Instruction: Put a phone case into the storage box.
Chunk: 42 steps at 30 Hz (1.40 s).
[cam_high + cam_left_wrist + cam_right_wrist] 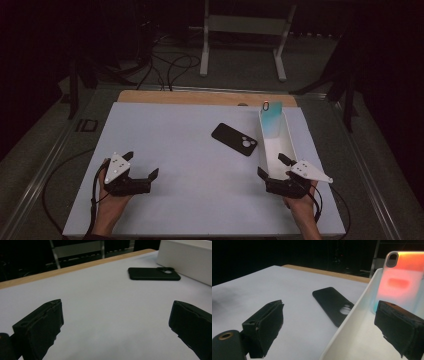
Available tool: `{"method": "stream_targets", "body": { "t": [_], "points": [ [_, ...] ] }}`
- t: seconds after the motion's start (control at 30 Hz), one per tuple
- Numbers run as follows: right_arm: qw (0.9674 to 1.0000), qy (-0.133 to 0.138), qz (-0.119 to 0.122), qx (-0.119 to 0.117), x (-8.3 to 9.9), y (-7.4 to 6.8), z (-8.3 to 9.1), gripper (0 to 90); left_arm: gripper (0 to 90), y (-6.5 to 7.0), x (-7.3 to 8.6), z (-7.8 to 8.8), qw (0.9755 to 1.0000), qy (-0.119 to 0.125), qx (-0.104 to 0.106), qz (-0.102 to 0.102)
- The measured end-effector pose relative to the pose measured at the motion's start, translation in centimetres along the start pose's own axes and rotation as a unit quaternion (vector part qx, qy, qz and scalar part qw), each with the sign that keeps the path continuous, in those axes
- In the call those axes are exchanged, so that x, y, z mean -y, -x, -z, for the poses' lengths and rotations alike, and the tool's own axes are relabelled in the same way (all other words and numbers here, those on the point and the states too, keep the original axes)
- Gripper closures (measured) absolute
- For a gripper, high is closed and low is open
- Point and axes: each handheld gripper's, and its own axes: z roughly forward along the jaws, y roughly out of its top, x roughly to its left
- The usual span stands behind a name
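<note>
Matte black phone case (234,139) beside long white box (288,142)

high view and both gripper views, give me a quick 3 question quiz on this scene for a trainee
1. True or false: the black phone case lies inside the white bin.
2. Multiple choice: what leans at the bin's far end? A) a scissors B) an iridescent phone case C) a mug
3. Fill in: both the left gripper and the right gripper have their jaws ____.

Key: 1. False, it lies flat on the white table just left of the bin. 2. B. 3. open, holding nothing.
</note>
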Motion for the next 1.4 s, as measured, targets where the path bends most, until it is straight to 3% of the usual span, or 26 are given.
{"method": "stream_targets", "body": {
  "t": [0.2, 0.3, 0.57, 1.03, 1.4],
  "points": [
    [1.0, 0.0, -0.002, 0.001, 0.2, 0.1, 0.1, 8.6, 0.1, 0.4, -1.8, -0.7, 0.9998, 0.005, 0.009, -0.018],
    [1.0, 0.005, -0.004, 0.002, 0.2, 0.2, 0.3, 8.6, 0.1, 0.6, -3.7, -1.4, 0.9993, 0.013, 0.022, -0.029],
    [0.9999, 0.008, -0.007, 0.002, 0.2, 0.2, 0.3, 8.6, 0.1, 1.6, -6.2, -3.5, 0.9979, 0.017, 0.044, -0.046],
    [0.9999, 0.006, -0.014, 0.003, 0.3, 0.5, 0.3, 8.6, 0.2, 4.1, -8.5, -7.3, 0.9946, 0.007, 0.075, -0.071],
    [0.9999, 0.007, -0.015, 0.0, 0.4, 0.5, 0.2, 8.6, 0.6, 4.9, -10.1, -10.6, 0.9927, -0.005, 0.094, -0.076]
  ]
}}
